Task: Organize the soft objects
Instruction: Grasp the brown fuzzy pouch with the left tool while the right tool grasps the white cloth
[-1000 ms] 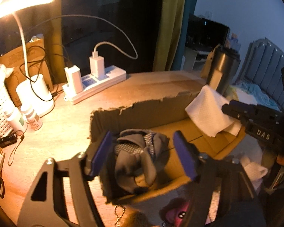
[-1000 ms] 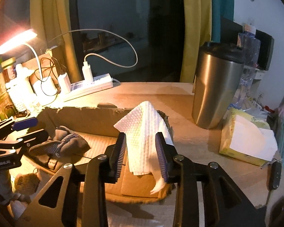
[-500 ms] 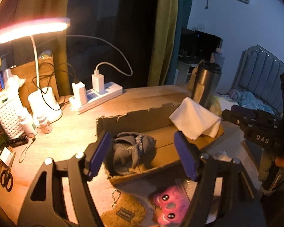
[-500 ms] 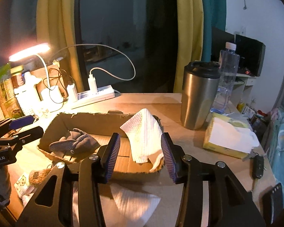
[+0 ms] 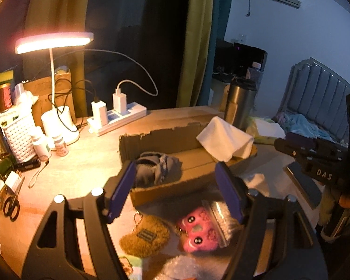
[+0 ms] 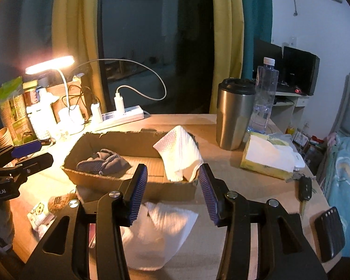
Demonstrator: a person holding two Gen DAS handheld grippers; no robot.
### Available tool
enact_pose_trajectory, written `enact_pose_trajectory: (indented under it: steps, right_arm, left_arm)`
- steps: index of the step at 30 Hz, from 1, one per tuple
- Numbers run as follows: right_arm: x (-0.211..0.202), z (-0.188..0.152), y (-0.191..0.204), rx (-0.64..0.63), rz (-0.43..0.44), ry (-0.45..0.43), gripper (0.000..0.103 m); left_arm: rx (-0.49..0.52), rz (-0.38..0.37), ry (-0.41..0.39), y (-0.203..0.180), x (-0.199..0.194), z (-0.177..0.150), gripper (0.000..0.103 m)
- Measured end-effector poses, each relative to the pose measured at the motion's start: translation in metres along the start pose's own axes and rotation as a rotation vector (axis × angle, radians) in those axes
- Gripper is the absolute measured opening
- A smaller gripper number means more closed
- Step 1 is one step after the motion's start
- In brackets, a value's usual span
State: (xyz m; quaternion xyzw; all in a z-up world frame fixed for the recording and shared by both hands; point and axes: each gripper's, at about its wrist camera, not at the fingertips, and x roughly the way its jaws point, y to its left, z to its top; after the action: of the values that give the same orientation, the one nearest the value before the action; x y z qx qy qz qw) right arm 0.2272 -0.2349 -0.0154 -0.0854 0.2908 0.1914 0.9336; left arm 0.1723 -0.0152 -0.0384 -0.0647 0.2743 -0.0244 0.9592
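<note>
The middle of the shallow torn brown cardboard tray [image 6: 109,143] is lying bare between a bundled grey knitted cloth [image 6: 103,162] at its left end and a white textured towel [image 6: 179,154] draping over its right wall. A tall steel tumbler with a black lid [image 6: 233,114] and a clear plastic water bottle [image 6: 263,98] are standing just right of the tray, crowding that side. On the bench [image 6: 221,177] before the tray, a second white cloth [image 6: 156,233], a brown fuzzy pouch [image 5: 144,238] and a pink plush toy [image 5: 198,233] are taking up the near strip.

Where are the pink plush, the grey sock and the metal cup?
pink plush [image 5: 198,233], left wrist view, its face.
grey sock [image 6: 105,162], right wrist view, its middle.
metal cup [image 6: 233,119], right wrist view, its steel side.
</note>
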Motion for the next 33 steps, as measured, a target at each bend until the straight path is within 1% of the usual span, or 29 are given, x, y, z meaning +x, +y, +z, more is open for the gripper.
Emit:
enact_pose_trajectory:
  steps: [11,19,21,22,23,27,33]
  right_arm:
    - [-0.004,-0.024,0.006,0.013,0.001,0.027,0.049]
    - [0.001,-0.042,0.009,0.021,0.034,0.062,0.05]
    - [0.001,-0.046,0.012,0.024,0.056,0.065,0.055]
    - [0.001,-0.048,0.014,0.024,0.069,0.064,0.061]
    - [0.002,-0.049,0.017,0.021,0.079,0.065,0.064]
    - [0.007,-0.055,0.026,0.012,0.107,0.08,0.065]
    - [0.021,-0.066,0.033,-0.001,0.106,0.128,0.065]
  left_arm:
    - [0.003,-0.006,0.035,0.001,-0.003,-0.023,0.072]
    - [0.003,-0.009,0.079,-0.004,0.006,-0.042,0.072]
    - [0.005,-0.007,0.09,-0.005,0.008,-0.046,0.072]
    - [0.006,-0.007,0.094,-0.005,0.009,-0.047,0.072]
    - [0.005,-0.006,0.1,-0.005,0.01,-0.049,0.073]
    - [0.002,0.001,0.118,-0.004,0.015,-0.053,0.073]
    - [-0.022,0.03,0.153,0.005,0.022,-0.06,0.076]
